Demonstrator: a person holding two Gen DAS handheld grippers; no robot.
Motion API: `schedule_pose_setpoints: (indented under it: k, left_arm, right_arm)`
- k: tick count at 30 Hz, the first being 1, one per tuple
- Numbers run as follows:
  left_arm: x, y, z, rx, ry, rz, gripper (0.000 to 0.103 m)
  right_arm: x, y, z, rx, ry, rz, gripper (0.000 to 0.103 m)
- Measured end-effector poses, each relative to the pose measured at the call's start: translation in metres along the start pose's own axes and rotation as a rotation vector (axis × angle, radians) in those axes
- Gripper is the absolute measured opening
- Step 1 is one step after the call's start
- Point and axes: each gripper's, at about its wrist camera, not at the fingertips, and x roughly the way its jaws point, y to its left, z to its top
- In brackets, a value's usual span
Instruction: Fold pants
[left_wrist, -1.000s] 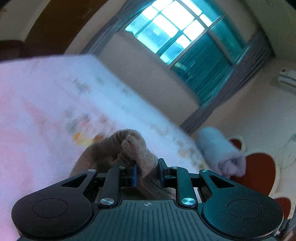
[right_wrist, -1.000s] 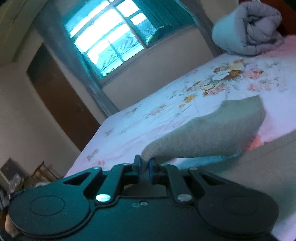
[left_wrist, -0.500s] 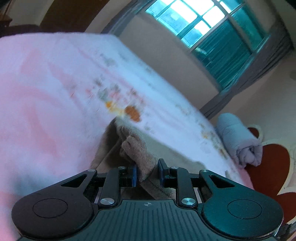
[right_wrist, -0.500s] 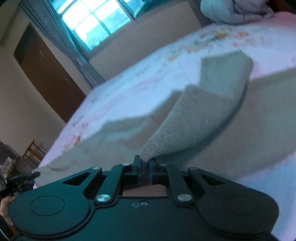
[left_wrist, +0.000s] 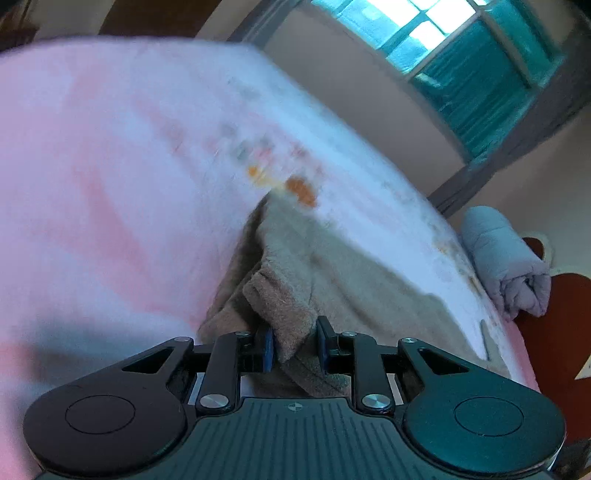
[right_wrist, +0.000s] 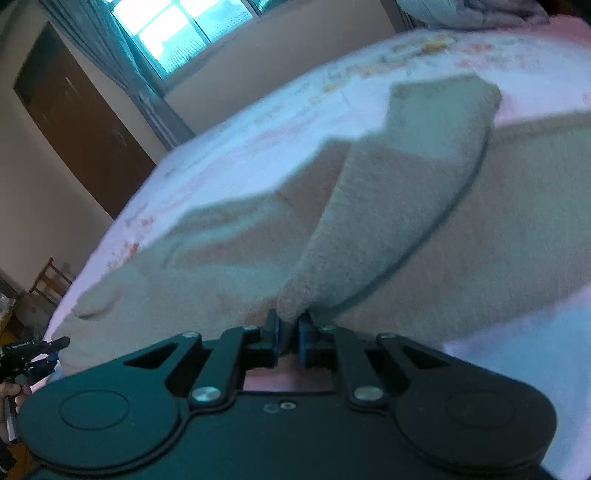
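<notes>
Left gripper (left_wrist: 294, 343) clenched on a bunched edge of the fuzzy tan fleece pants (left_wrist: 332, 266). Right gripper (right_wrist: 289, 334) pinching a lifted corner of them. Pants lie spread over the pink floral bedsheet (left_wrist: 110, 166); rolled grey blanket (left_wrist: 506, 266) beyond.

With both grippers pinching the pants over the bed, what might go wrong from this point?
1. The left gripper holds a thick bunched wad of the pants; layers may slip out or land creased.
2. The right gripper pinches only a narrow corner of the pants, so a pull might free it.
3. The lifted flap in the right wrist view runs skewed across the cloth lying on the bed, so the fold may land crooked.
</notes>
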Motion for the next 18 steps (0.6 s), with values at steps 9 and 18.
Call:
schedule_pose_setpoints:
  k: [9,18]
  left_arm:
    - [0.007,0.004,-0.005,-0.011,0.039,0.035,0.030]
    - [-0.029,-0.082,-0.012,0.284,-0.079,0.292,0.103]
  right_arm:
    - [0.018,-0.018,-0.011,0.057,0.049,0.000,0.002]
    - [-0.058,-0.040,0.012,0.094,-0.139,-0.019,0.028]
